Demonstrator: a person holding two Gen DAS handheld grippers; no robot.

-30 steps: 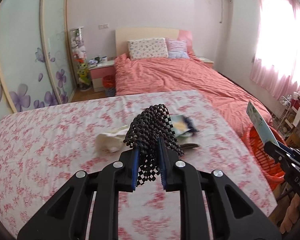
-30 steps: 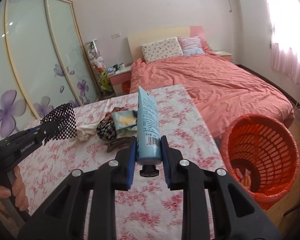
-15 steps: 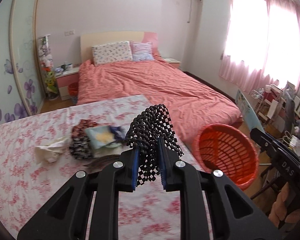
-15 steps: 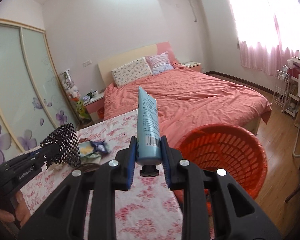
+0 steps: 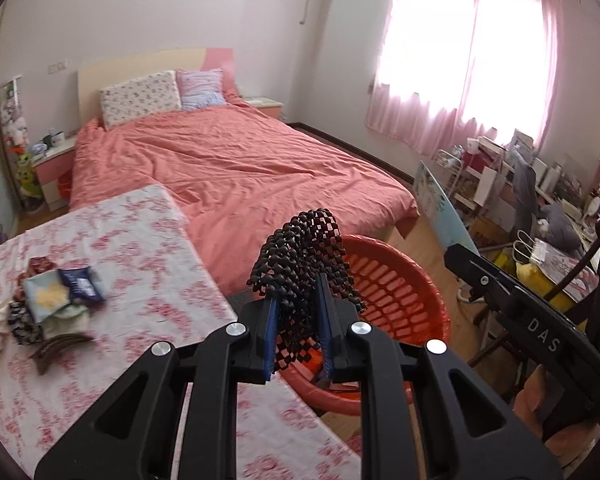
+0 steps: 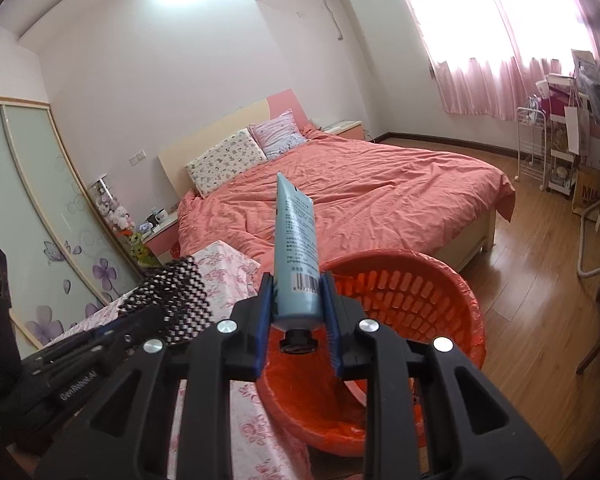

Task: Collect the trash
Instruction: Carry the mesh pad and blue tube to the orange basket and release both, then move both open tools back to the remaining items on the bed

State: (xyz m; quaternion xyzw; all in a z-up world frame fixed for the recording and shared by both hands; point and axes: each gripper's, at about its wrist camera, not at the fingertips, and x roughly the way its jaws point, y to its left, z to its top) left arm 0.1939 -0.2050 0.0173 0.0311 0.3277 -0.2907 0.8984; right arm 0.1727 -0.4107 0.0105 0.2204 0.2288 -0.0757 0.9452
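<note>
We see a desk (image 5: 148, 240) under soft floral cloth, and just right of it a round red slotted plastic basket (image 5: 396, 292). Our left gripper (image 5: 298, 320) has its fingers pinched on crumpled black foam netting (image 5: 304, 256); our right gripper (image 6: 298, 312) clamps a smooth pale-blue tube (image 6: 298, 248), cap nearest, above the basket.
</note>
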